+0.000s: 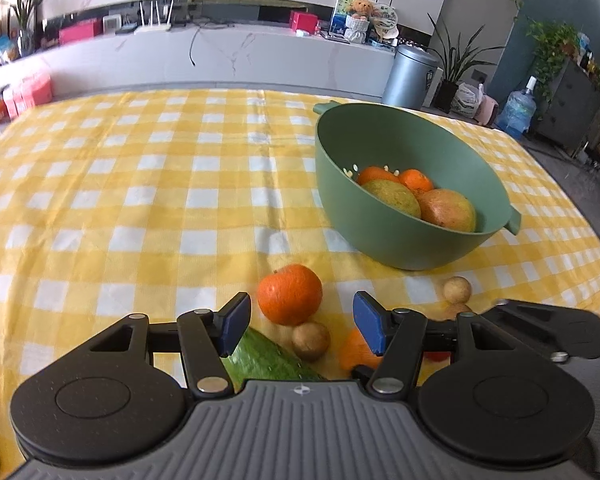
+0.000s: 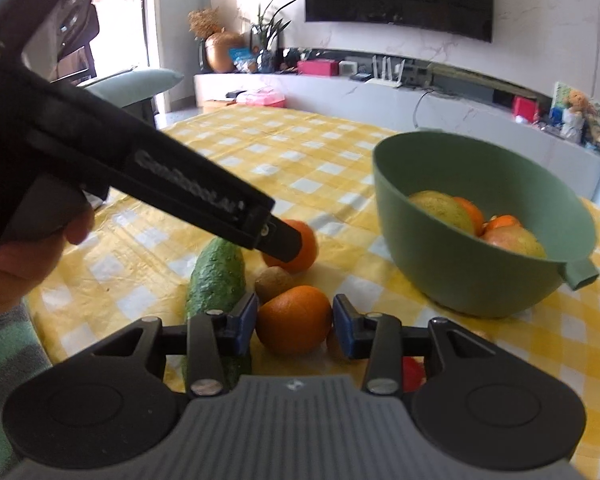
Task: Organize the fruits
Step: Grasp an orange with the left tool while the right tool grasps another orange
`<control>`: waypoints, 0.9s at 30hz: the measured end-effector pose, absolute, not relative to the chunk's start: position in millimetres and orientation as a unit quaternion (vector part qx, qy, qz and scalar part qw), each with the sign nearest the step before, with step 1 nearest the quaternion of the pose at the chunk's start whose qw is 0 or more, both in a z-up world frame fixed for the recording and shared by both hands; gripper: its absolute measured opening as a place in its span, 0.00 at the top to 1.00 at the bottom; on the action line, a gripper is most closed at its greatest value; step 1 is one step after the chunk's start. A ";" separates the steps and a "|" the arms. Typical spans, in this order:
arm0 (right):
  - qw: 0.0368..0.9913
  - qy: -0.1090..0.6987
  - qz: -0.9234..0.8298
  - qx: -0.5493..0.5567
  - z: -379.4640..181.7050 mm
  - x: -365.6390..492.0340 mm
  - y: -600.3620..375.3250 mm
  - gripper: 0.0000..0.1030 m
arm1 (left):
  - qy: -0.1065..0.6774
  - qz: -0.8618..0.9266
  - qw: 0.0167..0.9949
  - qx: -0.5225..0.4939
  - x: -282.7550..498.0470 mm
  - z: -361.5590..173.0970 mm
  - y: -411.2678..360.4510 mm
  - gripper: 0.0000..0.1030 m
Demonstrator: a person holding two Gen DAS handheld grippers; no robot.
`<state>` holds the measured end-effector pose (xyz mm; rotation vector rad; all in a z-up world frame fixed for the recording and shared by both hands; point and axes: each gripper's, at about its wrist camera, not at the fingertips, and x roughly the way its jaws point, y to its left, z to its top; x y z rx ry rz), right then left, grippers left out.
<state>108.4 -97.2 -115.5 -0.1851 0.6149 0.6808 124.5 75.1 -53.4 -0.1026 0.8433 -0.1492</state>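
Note:
A green bowl (image 1: 404, 240) on the yellow checked tablecloth holds two oranges and two larger yellow-green fruits; it also shows in the right wrist view (image 2: 460, 280). My left gripper (image 1: 300, 322) is open, its pads on either side of an orange (image 1: 290, 294) and a kiwi (image 1: 311, 340), with a cucumber (image 1: 264, 360) below. My right gripper (image 2: 295, 324) has its pads around a second orange (image 2: 294, 320), touching or nearly touching it. The cucumber (image 2: 216, 276), kiwi (image 2: 273, 282) and far orange (image 2: 306, 246) lie beyond.
Two small round pale fruits (image 1: 457, 290) lie right of my left gripper. The left gripper's black body (image 2: 140, 168) crosses the right wrist view above the cucumber. Something red (image 2: 414, 372) lies under my right gripper. A grey bin (image 1: 410, 76) stands beyond the table.

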 end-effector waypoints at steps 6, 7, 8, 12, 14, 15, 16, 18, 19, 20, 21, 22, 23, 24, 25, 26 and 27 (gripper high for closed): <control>0.909 0.280 0.299 -0.073 -106.6 104.6 -112.1 0.63 | 0.412 -0.066 0.908 -0.038 135.3 -61.3 69.2 0.32; 0.911 0.280 0.293 -0.069 -105.7 104.9 -114.2 0.63 | 0.414 -0.066 0.907 -0.036 137.3 -62.8 67.7 0.32; 0.913 0.281 0.289 -0.066 -105.0 105.1 -116.1 0.63 | 0.415 -0.066 0.907 -0.033 138.8 -64.3 66.4 0.32; 0.917 0.282 0.275 -0.057 -103.5 108.1 -120.7 0.63 | 0.420 -0.058 0.905 -0.025 143.0 -67.9 64.3 0.32; 0.918 0.285 0.270 -0.049 -103.2 111.1 -122.5 0.62 | 0.425 -0.054 0.903 -0.033 145.8 -69.9 65.8 0.32; 0.918 0.287 0.270 -0.044 -103.7 112.8 -122.4 0.62 | 0.428 -0.054 0.902 -0.038 146.9 -71.0 66.7 0.37; 0.917 0.289 0.271 -0.040 -104.7 114.3 -122.2 0.62 | 0.430 -0.055 0.900 -0.043 148.2 -72.0 67.2 0.40; 0.915 0.293 0.276 -0.040 -107.3 117.5 -119.3 0.61 | 0.431 -0.051 0.900 -0.047 149.1 -73.2 67.6 0.49; 0.913 0.297 0.278 -0.043 -110.6 116.5 -117.4 0.62 | 0.431 -0.046 0.900 -0.048 149.2 -73.4 68.2 0.52; 0.910 0.304 0.278 -0.047 -113.4 118.1 -114.4 0.62 | 0.430 -0.044 0.900 -0.051 149.4 -73.4 69.3 0.53; 0.909 0.308 0.277 -0.050 -116.2 119.8 -112.4 0.62 | 0.430 -0.044 0.900 -0.057 149.6 -73.5 70.6 0.53; 0.908 0.311 0.277 -0.051 -118.5 122.2 -111.2 0.62 | 0.430 -0.043 0.900 -0.061 149.8 -73.5 71.6 0.53; 0.907 0.313 0.277 -0.050 -119.8 124.1 -110.2 0.62 | 0.430 -0.042 0.899 -0.064 149.5 -73.3 71.9 0.54; 0.908 0.312 0.276 -0.047 -120.4 126.0 -109.8 0.62 | 0.430 -0.041 0.900 -0.063 149.3 -73.0 71.7 0.54; 0.908 0.312 0.275 -0.043 -120.9 128.4 -109.3 0.62 | 0.430 -0.041 0.900 -0.063 149.1 -72.9 71.4 0.54; 0.909 0.311 0.276 -0.039 -121.6 130.4 -108.8 0.61 | 0.430 -0.041 0.900 -0.062 148.8 -72.7 71.0 0.54; 0.909 0.309 0.277 -0.038 -122.0 131.1 -108.4 0.61 | 0.429 -0.041 0.900 -0.061 148.5 -72.6 70.6 0.54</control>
